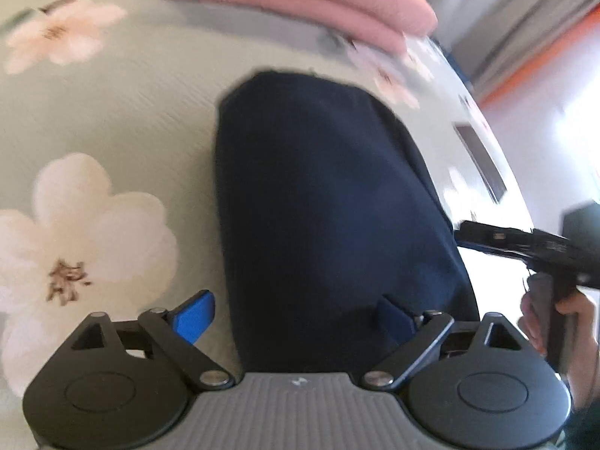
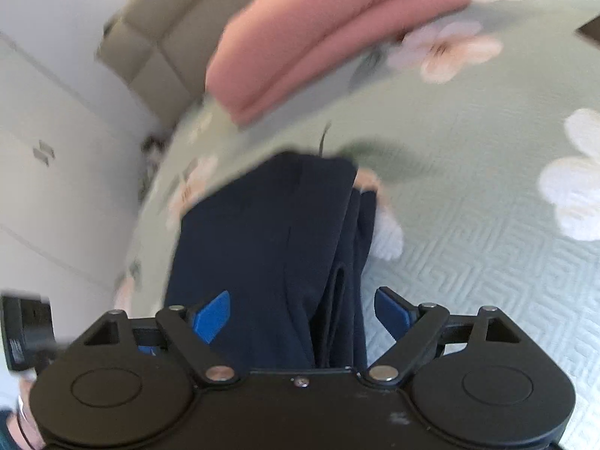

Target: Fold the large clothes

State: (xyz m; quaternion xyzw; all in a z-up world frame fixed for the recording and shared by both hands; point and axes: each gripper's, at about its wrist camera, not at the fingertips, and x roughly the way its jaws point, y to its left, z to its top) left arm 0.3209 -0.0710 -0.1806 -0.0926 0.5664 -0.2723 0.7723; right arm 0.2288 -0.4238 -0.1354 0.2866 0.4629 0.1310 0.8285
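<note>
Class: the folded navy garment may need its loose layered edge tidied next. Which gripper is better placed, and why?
Probably the right gripper: open, with the navy garment's layered edge between its fingers. The left gripper faces smooth cloth.

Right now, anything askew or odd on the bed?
Nothing damaged or spilled. The navy garment lies folded on the floral bedspread, though loose layers show unevenly along its right edge. The pink garment sits folded beyond it.

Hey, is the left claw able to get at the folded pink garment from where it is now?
Probably yes. The left claw stands open, holding nothing, and the folded pink garment lies uncovered farther along the floral bedspread. Only the flat folded navy garment lies between, low enough to pass over.
</note>
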